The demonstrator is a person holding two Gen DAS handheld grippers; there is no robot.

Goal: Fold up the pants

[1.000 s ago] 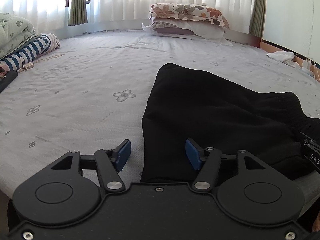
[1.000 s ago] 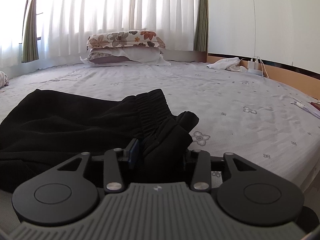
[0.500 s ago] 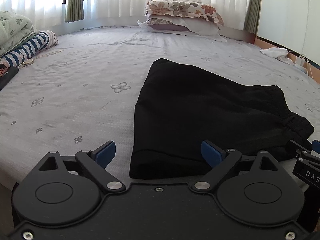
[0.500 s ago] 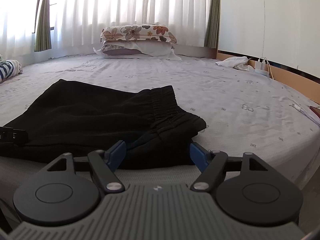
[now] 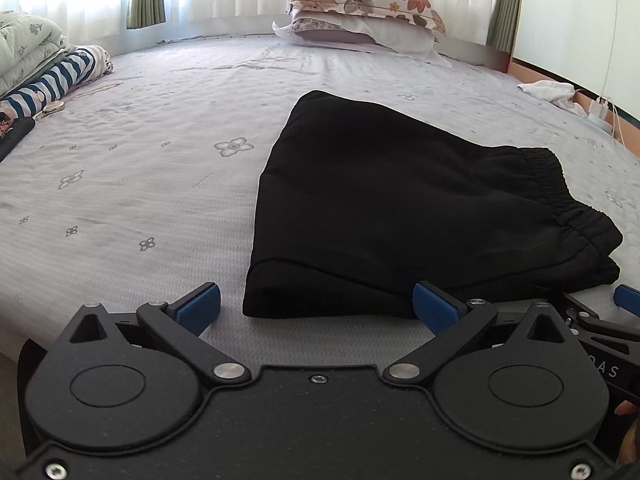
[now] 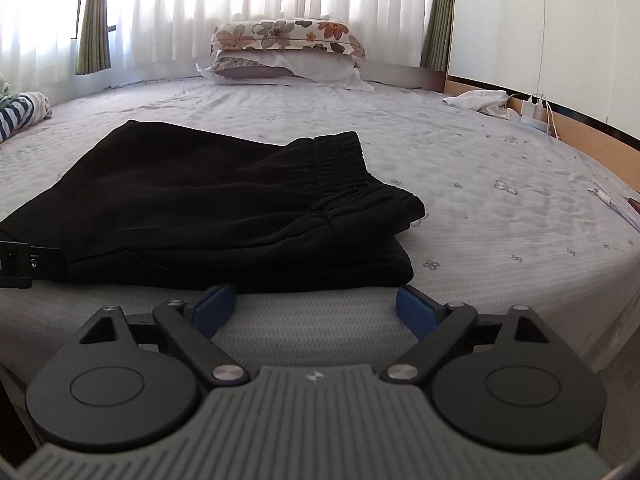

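Black pants (image 5: 400, 200) lie folded flat on the lilac bed sheet (image 5: 140, 160), with the elastic waistband (image 5: 560, 184) at their right end. My left gripper (image 5: 316, 305) sits at the near left corner of the fold. Its jaws are opening wide, and its blue pads (image 5: 196, 304) press on no cloth. In the right wrist view the pants (image 6: 200, 208) lie just beyond my right gripper (image 6: 314, 306). Its jaws are opening too, with bare sheet between the pads (image 6: 416, 310). Each gripper's edge shows in the other view.
Two stacked pillows (image 6: 288, 46) lie at the far end below white curtains. Striped and pale folded bedding (image 5: 48, 76) is piled at the far left. A white cloth (image 6: 476, 100) and a charger with cables (image 6: 534, 114) lie by the right wall. The bed's near edge runs under both grippers.
Both grippers have opened wide and drawn back toward the bed's near edge. The right one let go of the bunched waistband end, which now lies flat.
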